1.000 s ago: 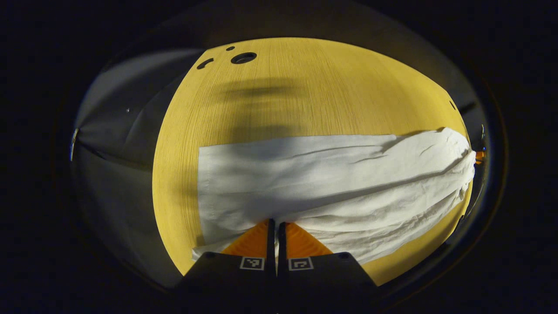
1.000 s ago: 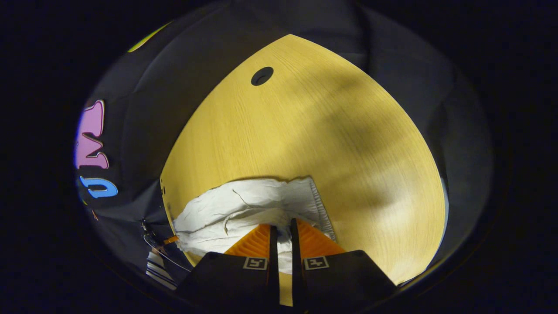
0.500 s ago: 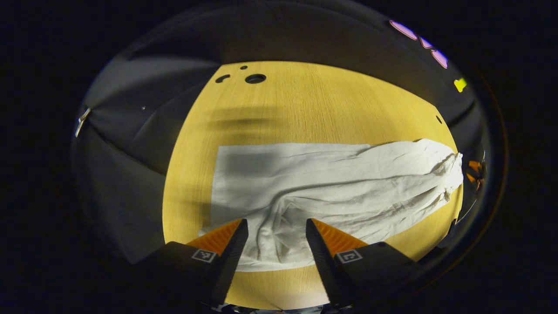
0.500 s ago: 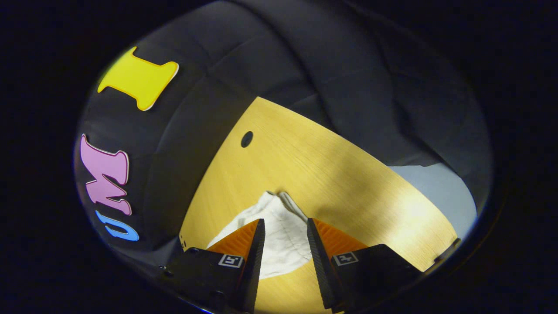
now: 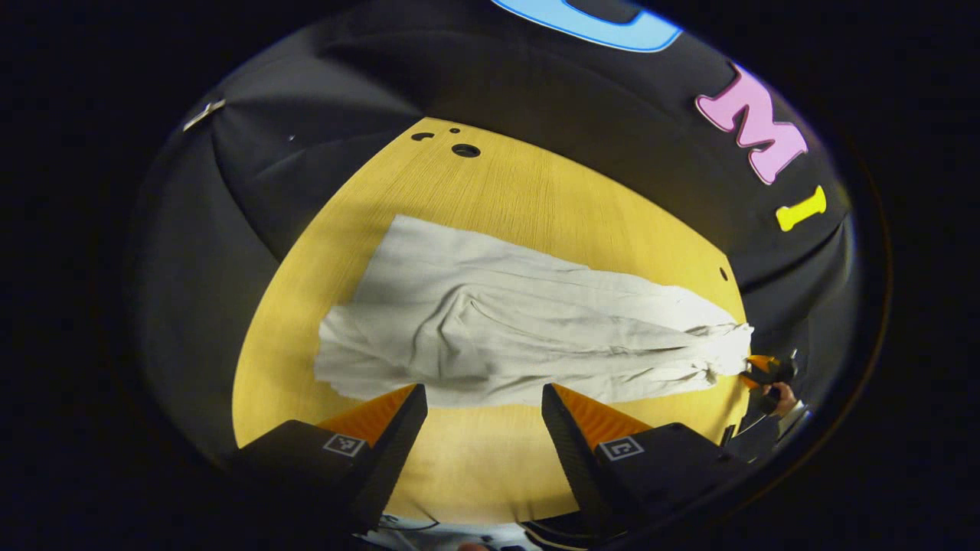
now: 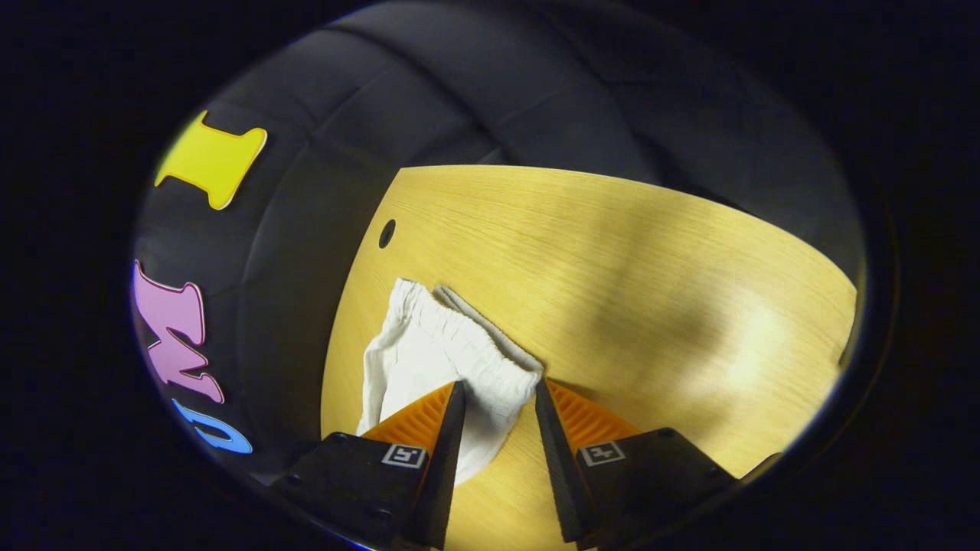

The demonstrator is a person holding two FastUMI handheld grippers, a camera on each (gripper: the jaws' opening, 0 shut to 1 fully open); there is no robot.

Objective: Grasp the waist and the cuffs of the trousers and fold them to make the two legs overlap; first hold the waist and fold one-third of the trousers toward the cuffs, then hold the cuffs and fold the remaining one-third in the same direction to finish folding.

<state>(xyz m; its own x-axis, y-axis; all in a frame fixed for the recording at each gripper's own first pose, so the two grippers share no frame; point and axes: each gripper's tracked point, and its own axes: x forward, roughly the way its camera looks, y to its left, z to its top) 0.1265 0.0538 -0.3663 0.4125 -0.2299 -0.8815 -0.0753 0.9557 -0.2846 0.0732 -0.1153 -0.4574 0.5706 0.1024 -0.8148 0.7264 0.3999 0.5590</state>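
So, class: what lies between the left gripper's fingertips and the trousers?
Bare table, in the left gripper view: the open left gripper sits just short of the trousers.

You have one pair of trousers (image 5: 536, 337) lying on one bench (image 5: 490, 199). Two hand-held grippers are here: the left (image 5: 484, 398) and the right (image 6: 496, 394), each with two fingers. The left gripper view shows four holes in the bench.

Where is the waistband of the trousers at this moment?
In the right gripper view the waistband lies on the table just ahead of the open right gripper, below the round hole.
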